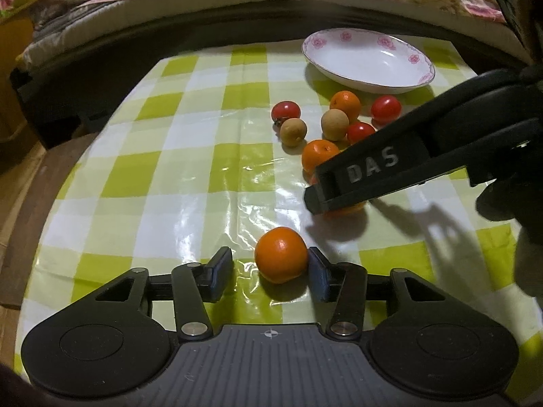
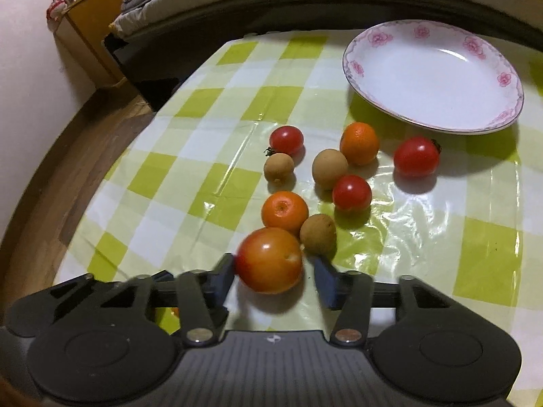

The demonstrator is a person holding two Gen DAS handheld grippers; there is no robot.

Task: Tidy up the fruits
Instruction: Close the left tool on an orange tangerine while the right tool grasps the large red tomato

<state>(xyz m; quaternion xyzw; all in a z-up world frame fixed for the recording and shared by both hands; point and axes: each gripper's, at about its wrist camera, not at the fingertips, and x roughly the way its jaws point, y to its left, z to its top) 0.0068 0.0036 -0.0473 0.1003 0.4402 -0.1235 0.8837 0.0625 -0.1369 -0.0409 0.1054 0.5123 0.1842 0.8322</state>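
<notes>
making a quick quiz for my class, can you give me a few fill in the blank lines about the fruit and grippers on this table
1. The white plate with pink flowers holds ____ fruit.
2. The left gripper has an ____ coloured fruit between its open fingers.
3. The number of small brown fruits on the checked tablecloth in the right wrist view is ____.
4. The reddish fruit between the right gripper fingers touches its ____ finger only.

Missing words: no; orange; three; left
</notes>
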